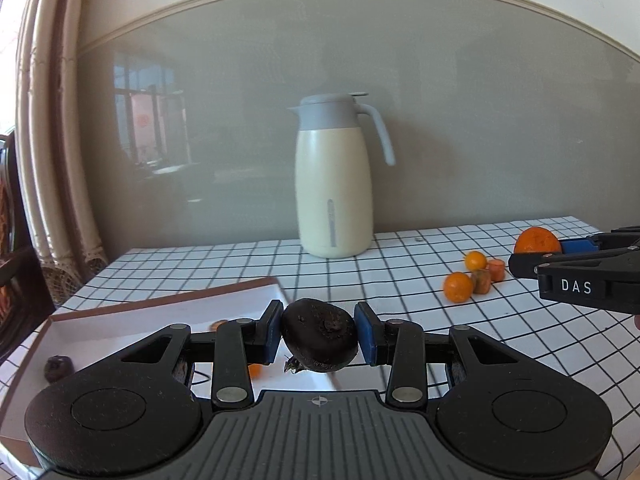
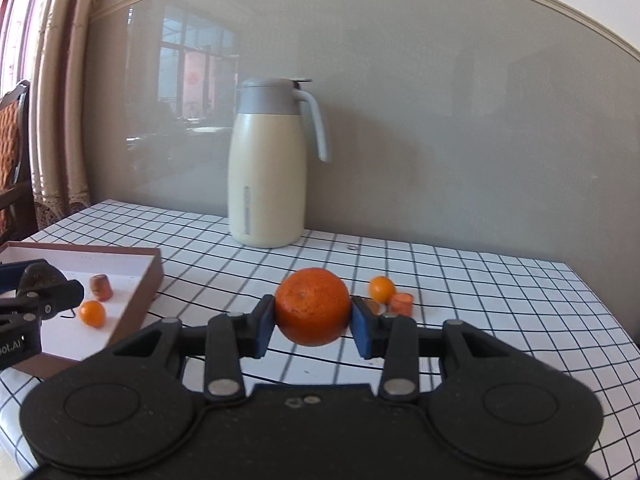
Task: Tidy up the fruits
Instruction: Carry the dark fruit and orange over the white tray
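My left gripper (image 1: pixel 319 338) is shut on a dark, round, rough-skinned fruit (image 1: pixel 308 320), held above the near right corner of a shallow brown box with a white floor (image 1: pixel 160 304). My right gripper (image 2: pixel 313 316) is shut on a large orange (image 2: pixel 312 296), lifted over the checked cloth. The left wrist view shows the right gripper (image 1: pixel 548 253) at the right edge with the orange (image 1: pixel 536 238). In the right wrist view the left gripper (image 2: pixel 36 283) hangs over the box (image 2: pixel 152 276).
Inside the box lie a small orange (image 2: pixel 92 314), a carrot-like piece (image 2: pixel 101 287) and another dark fruit (image 1: pixel 58 368). On the cloth lie small oranges (image 1: pixel 458 287) (image 1: pixel 475 260) and cut pieces (image 1: pixel 481 281) (image 1: pixel 496 270). A cream jug (image 1: pixel 334 184) stands by the wall.
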The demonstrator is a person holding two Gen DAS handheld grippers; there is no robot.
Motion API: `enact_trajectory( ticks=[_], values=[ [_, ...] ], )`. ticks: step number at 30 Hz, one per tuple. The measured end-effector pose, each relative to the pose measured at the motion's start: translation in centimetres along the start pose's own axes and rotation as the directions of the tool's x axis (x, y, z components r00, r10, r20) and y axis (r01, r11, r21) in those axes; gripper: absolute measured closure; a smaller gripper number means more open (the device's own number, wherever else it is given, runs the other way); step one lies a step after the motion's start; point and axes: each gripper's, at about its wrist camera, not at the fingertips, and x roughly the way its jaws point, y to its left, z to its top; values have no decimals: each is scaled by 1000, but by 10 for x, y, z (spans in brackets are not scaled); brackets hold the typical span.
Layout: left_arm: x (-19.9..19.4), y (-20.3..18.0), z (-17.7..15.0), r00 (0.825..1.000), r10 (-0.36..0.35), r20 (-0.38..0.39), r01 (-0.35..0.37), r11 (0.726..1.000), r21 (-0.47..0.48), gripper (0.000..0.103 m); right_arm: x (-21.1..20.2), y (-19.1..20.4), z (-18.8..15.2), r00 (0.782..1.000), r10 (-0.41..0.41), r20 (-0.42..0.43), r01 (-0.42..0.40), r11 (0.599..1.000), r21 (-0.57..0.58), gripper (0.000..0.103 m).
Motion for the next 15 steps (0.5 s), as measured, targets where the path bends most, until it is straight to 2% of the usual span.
enact_trajectory(
  ticks=[15],
  values=[
    [-17,66,-6,995,102,15,-101,994,-46,64,2,69,11,994,105,22,-103,992,-78,72]
  ],
)
